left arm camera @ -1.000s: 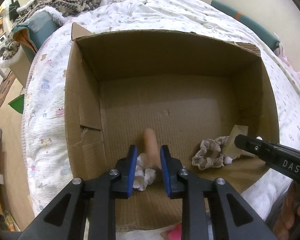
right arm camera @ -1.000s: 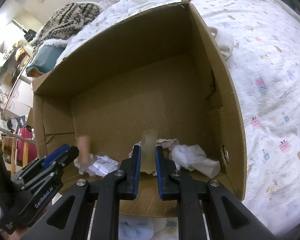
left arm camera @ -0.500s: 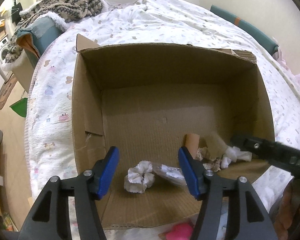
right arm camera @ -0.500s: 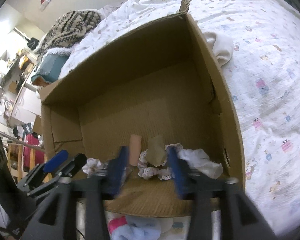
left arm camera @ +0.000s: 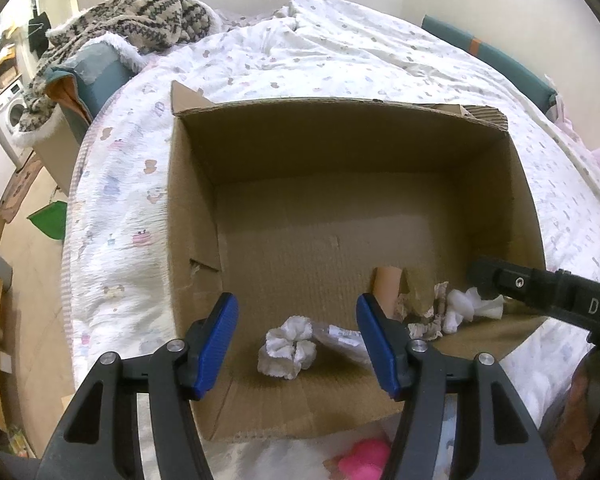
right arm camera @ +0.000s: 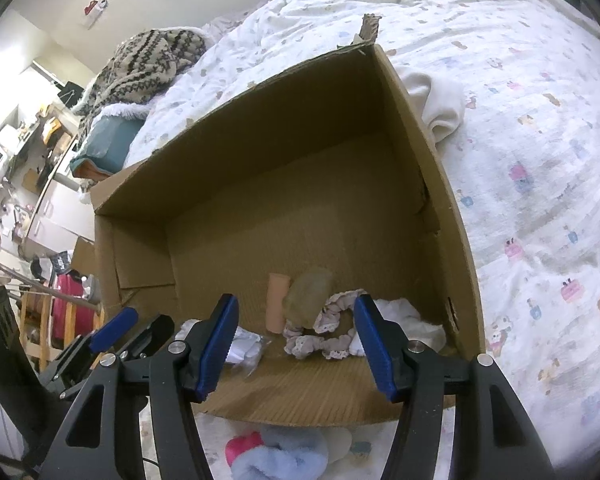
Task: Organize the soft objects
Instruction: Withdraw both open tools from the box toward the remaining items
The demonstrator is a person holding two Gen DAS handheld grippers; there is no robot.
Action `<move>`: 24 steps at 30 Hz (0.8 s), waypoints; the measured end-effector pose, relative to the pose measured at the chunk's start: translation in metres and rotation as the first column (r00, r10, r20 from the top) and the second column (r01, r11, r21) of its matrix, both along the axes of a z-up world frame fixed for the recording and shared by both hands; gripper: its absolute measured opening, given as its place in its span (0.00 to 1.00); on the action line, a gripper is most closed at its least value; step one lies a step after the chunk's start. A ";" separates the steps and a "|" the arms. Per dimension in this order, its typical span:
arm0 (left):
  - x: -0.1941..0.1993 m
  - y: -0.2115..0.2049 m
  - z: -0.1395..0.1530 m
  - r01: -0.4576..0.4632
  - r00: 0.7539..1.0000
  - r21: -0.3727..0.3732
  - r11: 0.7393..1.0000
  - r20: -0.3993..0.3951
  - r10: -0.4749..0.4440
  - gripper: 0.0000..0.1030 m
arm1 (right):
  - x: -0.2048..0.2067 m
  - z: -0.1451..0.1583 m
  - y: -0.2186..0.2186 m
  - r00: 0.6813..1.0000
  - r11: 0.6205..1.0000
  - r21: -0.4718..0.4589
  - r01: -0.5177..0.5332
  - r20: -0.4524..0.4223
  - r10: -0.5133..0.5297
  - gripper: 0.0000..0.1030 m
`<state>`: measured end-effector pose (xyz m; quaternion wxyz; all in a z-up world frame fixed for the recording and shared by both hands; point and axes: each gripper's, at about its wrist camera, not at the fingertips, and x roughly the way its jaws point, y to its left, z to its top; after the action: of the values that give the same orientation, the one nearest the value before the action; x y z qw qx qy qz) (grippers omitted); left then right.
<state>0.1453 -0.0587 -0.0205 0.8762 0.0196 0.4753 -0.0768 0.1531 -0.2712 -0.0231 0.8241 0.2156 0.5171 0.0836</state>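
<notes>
Both grippers now empty: left gripper and right gripper have fingers spread wide above the cardboard box on the bed. A second ago each pinched an item. Peach tube and olive piece now lie inside beside the scrunchie. Drop-off done, I judge.

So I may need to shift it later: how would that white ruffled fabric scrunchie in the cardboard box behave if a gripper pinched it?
The white ruffled fabric scrunchie looks bunched and puffy, so it would probably squash flat between the fingers. It seems light, likely lifting easily off the cardboard box floor. Its loose folds suggest it would droop rather than roll.
</notes>
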 end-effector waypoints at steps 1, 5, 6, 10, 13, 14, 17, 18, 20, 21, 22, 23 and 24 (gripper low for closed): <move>-0.001 0.001 0.001 -0.002 1.000 0.001 1.000 0.002 0.002 0.57 | -0.001 0.001 0.000 1.000 1.000 0.002 0.001 0.000 -0.001 0.61; -0.012 0.008 0.009 -0.004 1.000 0.002 1.000 0.011 0.004 0.57 | -0.009 0.005 -0.002 1.000 1.000 0.008 0.004 0.002 -0.004 0.61; -0.015 0.009 0.011 -0.003 1.000 0.007 1.000 0.016 0.003 0.57 | -0.011 0.006 -0.002 1.000 1.000 0.010 0.003 0.003 -0.003 0.61; -0.024 0.015 0.016 -0.019 0.999 0.021 1.000 0.027 0.018 0.57 | -0.023 0.011 -0.002 1.000 1.000 0.006 -0.005 0.007 0.005 0.61; -0.033 0.020 0.017 -0.037 0.999 0.011 0.999 0.019 0.036 0.57 | -0.032 0.015 -0.002 1.000 1.000 -0.005 -0.011 0.016 0.011 0.61; -0.036 0.021 0.018 -0.038 0.999 0.009 0.999 0.021 0.038 0.57 | -0.035 0.017 -0.001 1.000 1.000 -0.010 -0.013 0.019 0.013 0.61; -0.047 0.023 0.020 -0.038 0.999 0.019 0.999 0.034 0.038 0.57 | -0.043 0.018 -0.002 1.000 1.000 -0.012 -0.009 0.017 0.009 0.61; -0.050 0.024 0.021 -0.039 0.999 0.021 0.999 0.037 0.038 0.57 | -0.046 0.018 -0.003 1.000 1.000 -0.008 -0.006 0.014 0.007 0.61; -0.056 0.025 0.020 -0.042 0.999 0.027 0.999 0.034 0.041 0.57 | -0.053 0.017 -0.004 1.000 1.000 -0.002 0.000 0.010 0.000 0.61; -0.058 0.025 0.019 -0.044 0.999 0.025 0.999 0.030 0.043 0.57 | -0.056 0.017 -0.004 1.000 1.000 -0.001 0.003 0.010 -0.003 0.61; -0.061 0.026 0.018 -0.046 0.999 0.024 0.999 0.024 0.045 0.57 | -0.059 0.018 -0.005 1.000 1.000 -0.002 0.005 0.010 -0.005 0.61; -0.063 0.027 0.017 -0.048 0.999 0.023 0.999 0.016 0.048 0.57 | -0.061 0.018 -0.005 1.000 1.000 -0.001 0.008 0.011 -0.008 0.61; -0.066 0.028 0.016 -0.050 0.999 0.020 0.999 0.010 0.049 0.57 | -0.064 0.019 -0.006 1.000 1.000 -0.001 0.010 0.012 -0.010 0.61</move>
<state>0.0796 -0.0306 -0.0042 0.8798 0.0173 0.4723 -0.0500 0.0894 -0.2768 -0.0045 0.8276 0.2175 0.5112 0.0805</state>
